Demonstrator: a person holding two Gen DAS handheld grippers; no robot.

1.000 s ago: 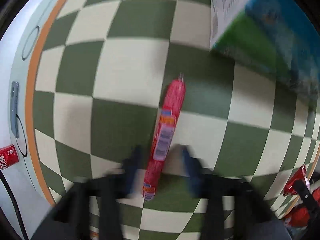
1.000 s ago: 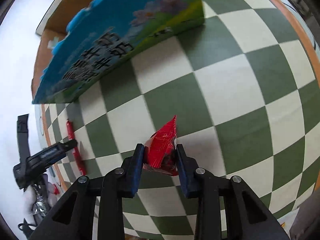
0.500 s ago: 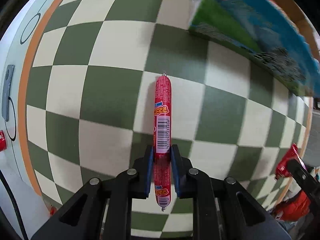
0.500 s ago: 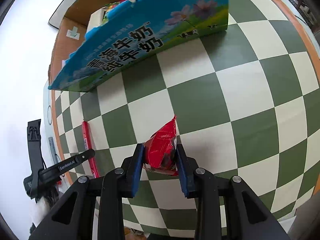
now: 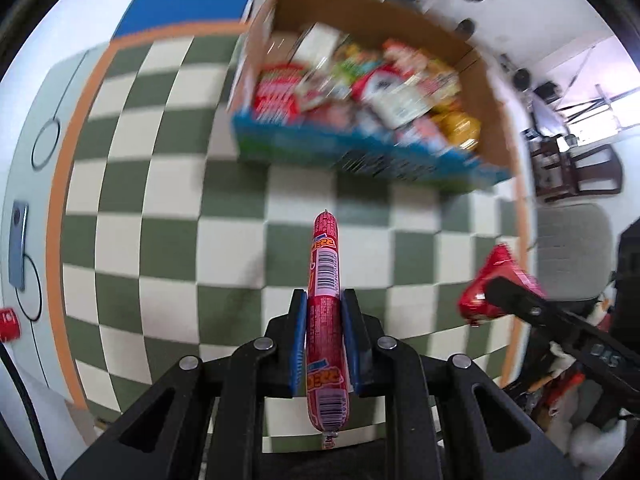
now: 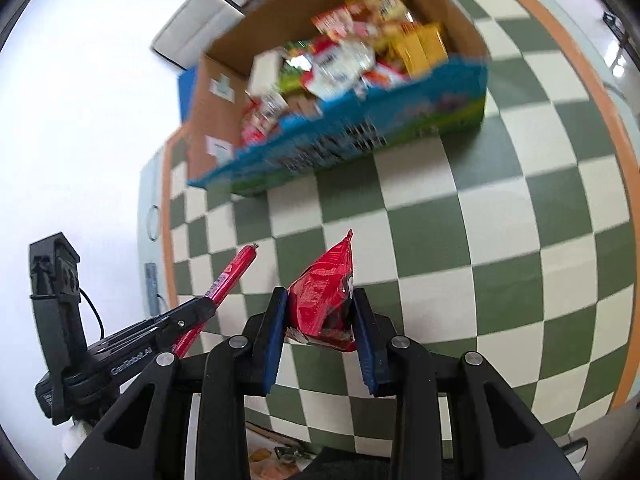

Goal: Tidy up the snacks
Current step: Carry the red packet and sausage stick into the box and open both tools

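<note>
Both tongs hang above a green-and-white checkered cloth: left gripper clamped on a red sausage stick, right gripper pinching a red snack packet. Beyond them, a snack-filled cardboard box stands on the cloth.

A long red sausage stick with a white barcode label hangs above the checkered cloth, pinched near its lower half, its tip aimed at the cardboard box. A crinkled red snack packet, pointed corner up, is likewise held off the cloth, to the right of the stick and on the near side of the box. The box, blue and green on its near wall, stands open on the cloth, heaped with mixed snack packs; they are blurred.
</note>
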